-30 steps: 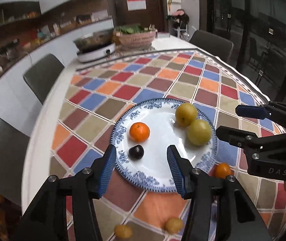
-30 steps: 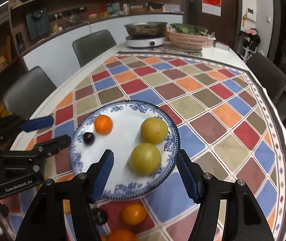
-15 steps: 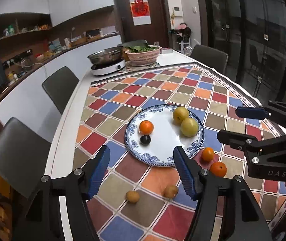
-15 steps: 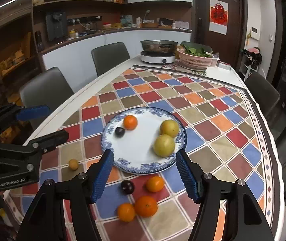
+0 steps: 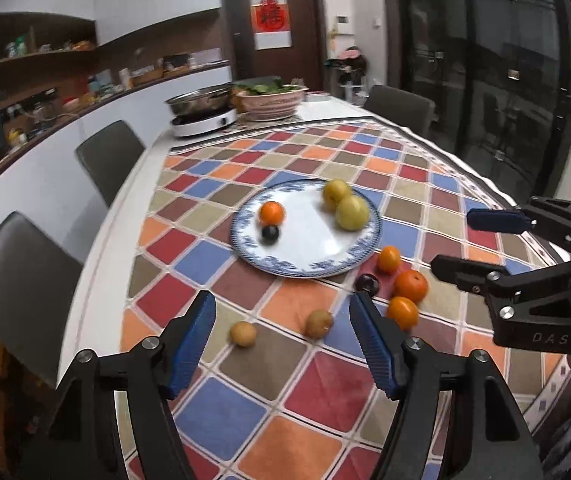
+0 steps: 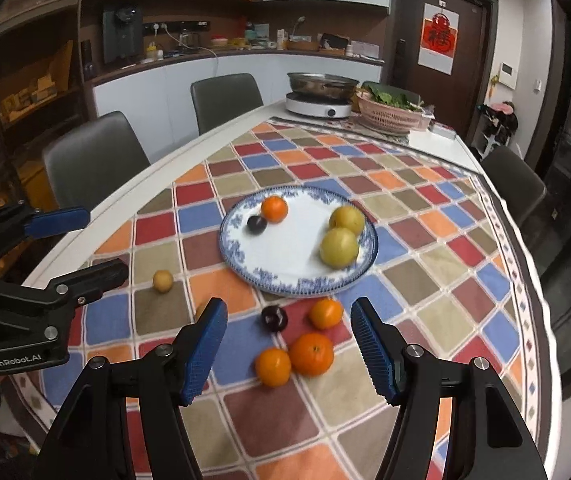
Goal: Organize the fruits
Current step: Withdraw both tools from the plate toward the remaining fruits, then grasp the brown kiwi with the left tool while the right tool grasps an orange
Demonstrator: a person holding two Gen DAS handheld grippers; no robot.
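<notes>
A long table point(image 6: 189, 152) with a white edge fills both views, most of it under a cloth point(image 6: 425, 256) of red, blue, orange, olive and brown diamonds. A blue-rimmed white plate point(image 6: 285, 284) sits near the middle of the cloth, carrying 2 yellow-green fruits point(image 6: 339, 247) touching each other on its right side, 1 orange point(image 6: 274, 209) and 1 dark plum point(image 6: 256, 224) on its left. On the cloth just in front of the plate lie 3 more oranges point(image 6: 311, 354) and another dark plum point(image 6: 274, 318); 2 small tan fruits point(image 5: 242, 334) rest further left (only 1 shows fully in the right wrist view).

At the far end stand a hotpot cooker point(image 6: 319, 98) and a pink basket of greens point(image 6: 389, 114). Grey chairs point(image 6: 93, 160) line the table. Behind them run a white counter and dark shelves crowded with small items; a brown door with a red poster point(image 6: 439, 40) closes the room.

The left gripper point(image 5: 283, 334) is empty, its jaws opening above the near cloth. The right gripper point(image 6: 289, 340) hangs with jaws apart, holding nothing.
</notes>
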